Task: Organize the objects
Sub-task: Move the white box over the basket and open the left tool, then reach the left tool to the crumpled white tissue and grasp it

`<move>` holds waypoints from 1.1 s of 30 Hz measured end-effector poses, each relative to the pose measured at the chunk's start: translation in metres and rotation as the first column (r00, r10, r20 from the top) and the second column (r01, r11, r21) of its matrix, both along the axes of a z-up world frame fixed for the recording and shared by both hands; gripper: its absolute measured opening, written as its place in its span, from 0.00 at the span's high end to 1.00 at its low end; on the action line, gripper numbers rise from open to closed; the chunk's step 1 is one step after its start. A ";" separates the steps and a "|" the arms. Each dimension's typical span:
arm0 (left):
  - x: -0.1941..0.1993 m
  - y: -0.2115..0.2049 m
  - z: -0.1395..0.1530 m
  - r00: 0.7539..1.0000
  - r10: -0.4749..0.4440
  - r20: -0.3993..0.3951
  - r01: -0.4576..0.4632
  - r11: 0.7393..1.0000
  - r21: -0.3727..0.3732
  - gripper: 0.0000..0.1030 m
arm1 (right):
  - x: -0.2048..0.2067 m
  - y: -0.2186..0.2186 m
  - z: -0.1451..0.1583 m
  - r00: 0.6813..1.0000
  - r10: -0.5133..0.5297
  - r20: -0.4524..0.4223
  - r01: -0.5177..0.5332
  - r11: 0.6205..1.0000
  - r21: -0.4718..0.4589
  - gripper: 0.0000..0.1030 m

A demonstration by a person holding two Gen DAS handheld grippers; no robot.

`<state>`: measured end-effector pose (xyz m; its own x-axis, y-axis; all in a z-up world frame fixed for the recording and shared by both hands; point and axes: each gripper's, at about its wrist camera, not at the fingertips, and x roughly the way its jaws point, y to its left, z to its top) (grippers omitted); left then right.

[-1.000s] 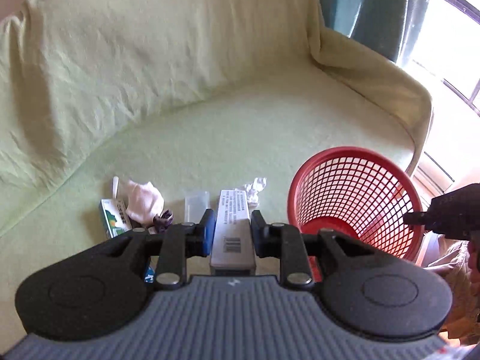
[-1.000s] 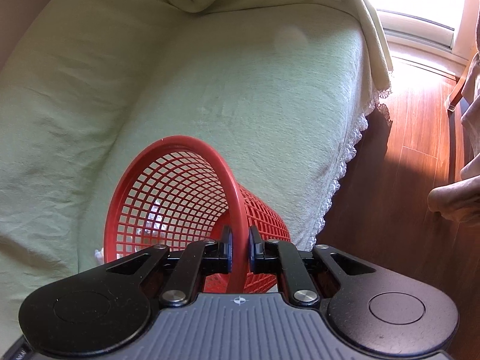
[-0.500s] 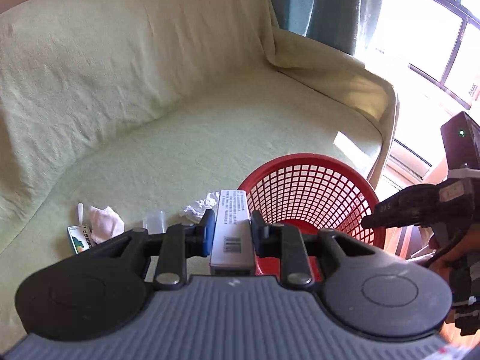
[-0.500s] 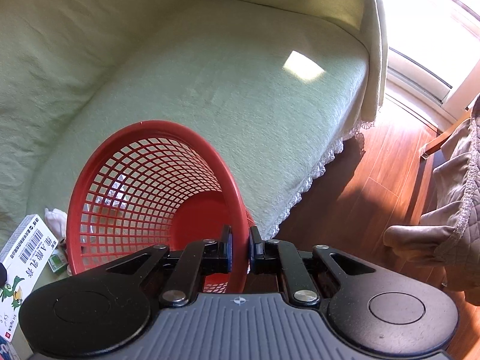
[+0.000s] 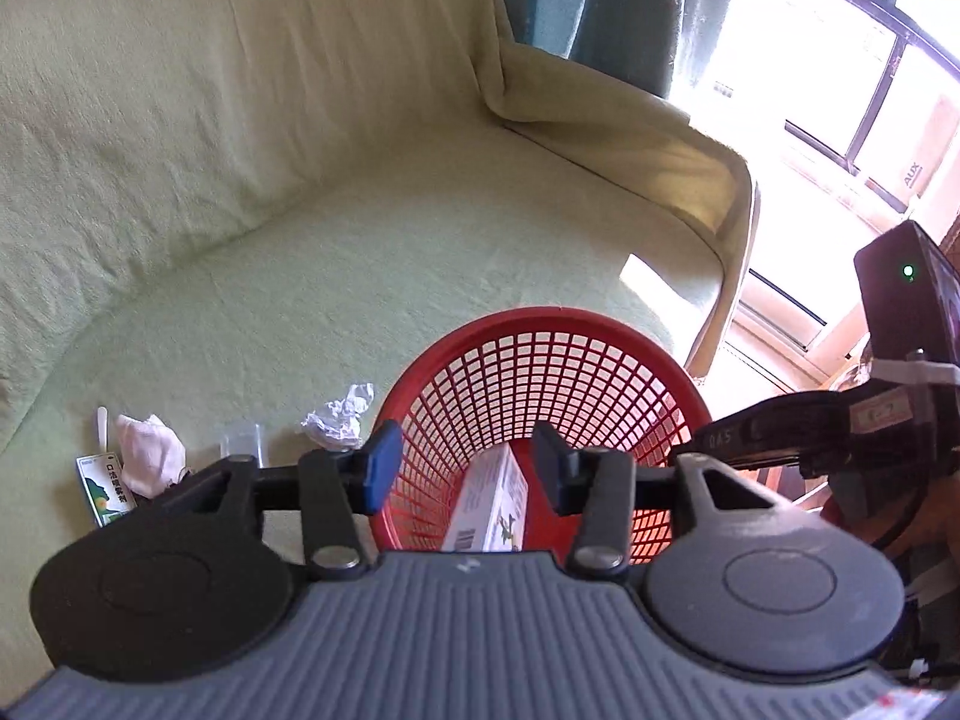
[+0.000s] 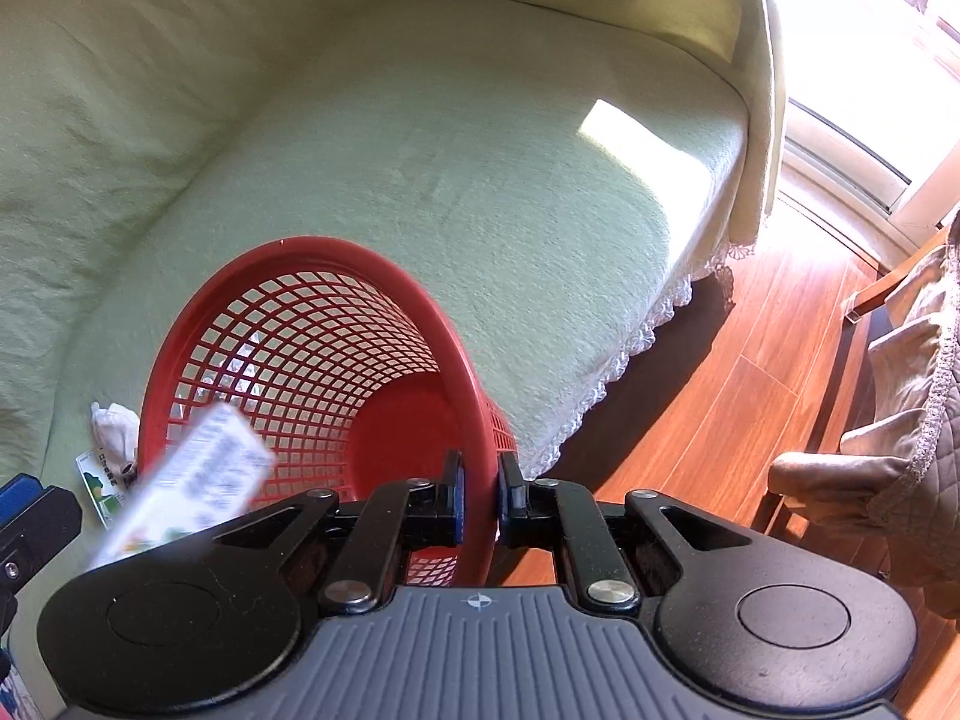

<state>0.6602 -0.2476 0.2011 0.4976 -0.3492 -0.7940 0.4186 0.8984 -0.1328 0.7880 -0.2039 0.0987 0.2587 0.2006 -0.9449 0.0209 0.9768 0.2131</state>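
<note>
Red basket (image 5: 540, 360) is taking your box (image 5: 492, 504); left gripper (image 5: 462, 468) just opening, right gripper (image 6: 477, 501) pinching its rim, tissues (image 5: 147, 456) are waiting.

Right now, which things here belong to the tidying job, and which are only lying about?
Job:
- red basket, its rim clamped in the right tongs
- white box dropping in; left tongs just opened, pads clear of it
- crumpled paper, tissue, green box, still on the sofa

Lying about:
- curtain
- quilted cushion
</note>
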 end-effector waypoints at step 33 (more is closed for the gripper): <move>0.060 0.107 -0.096 0.998 -0.029 -0.063 0.037 0.991 0.129 0.54 | 0.029 -0.041 0.000 0.974 -0.226 0.016 0.223 0.969 0.107 0.94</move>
<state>0.7199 -0.1405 0.1052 0.4368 -0.2567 -0.8622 0.4430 0.8955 -0.0423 0.8165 -0.2453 0.0989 0.3340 0.2313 -0.9138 0.2300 0.9201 0.3170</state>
